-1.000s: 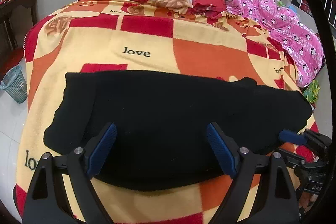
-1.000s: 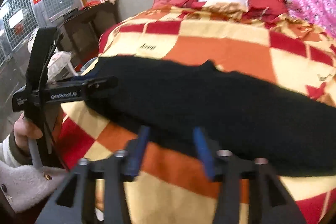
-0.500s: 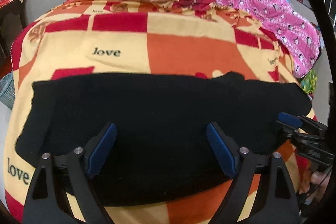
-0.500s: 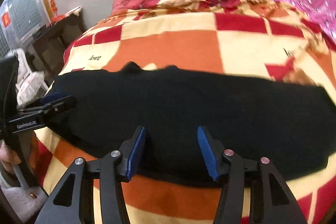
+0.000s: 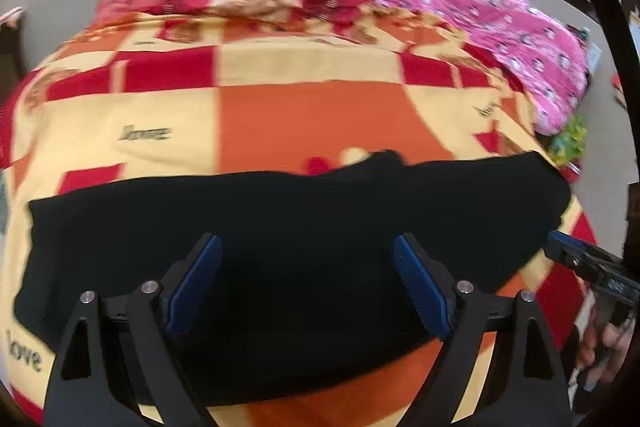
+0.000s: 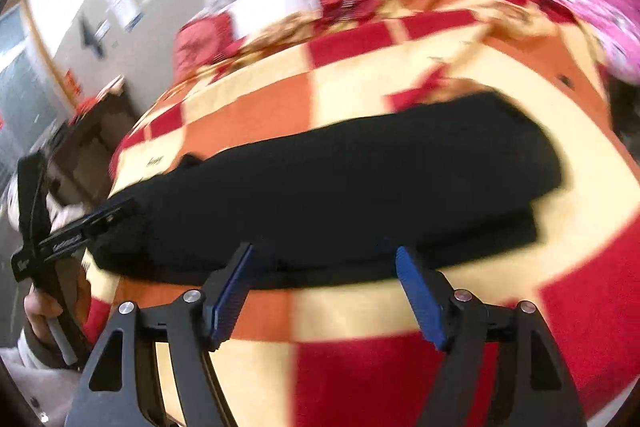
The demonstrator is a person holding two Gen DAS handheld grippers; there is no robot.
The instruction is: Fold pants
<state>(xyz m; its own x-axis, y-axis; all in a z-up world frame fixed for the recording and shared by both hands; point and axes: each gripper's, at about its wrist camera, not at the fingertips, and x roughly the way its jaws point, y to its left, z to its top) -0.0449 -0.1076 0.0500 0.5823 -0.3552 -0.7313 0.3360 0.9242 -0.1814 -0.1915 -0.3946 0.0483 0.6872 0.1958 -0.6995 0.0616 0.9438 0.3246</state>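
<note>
1. The black pants [image 5: 280,259] lay stretched across frame centre on the blanket [image 5: 312,123], flat for folding
2. Our left gripper [image 5: 306,279] hovered spread, empty
3. Our right gripper [image 6: 324,291], jaws just widened, held nothing

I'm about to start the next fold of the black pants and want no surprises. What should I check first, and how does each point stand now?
1. Black pants lie flat across the checked blanket: ok.
2. Left gripper open, nothing between its fingers: ok.
3. Right gripper, jaws just opened wider, holds nothing: ok.
4. Pink quilt lies apart from the pants: ok.
5. Pants edges lined up: cannot tell, blurred.
</note>
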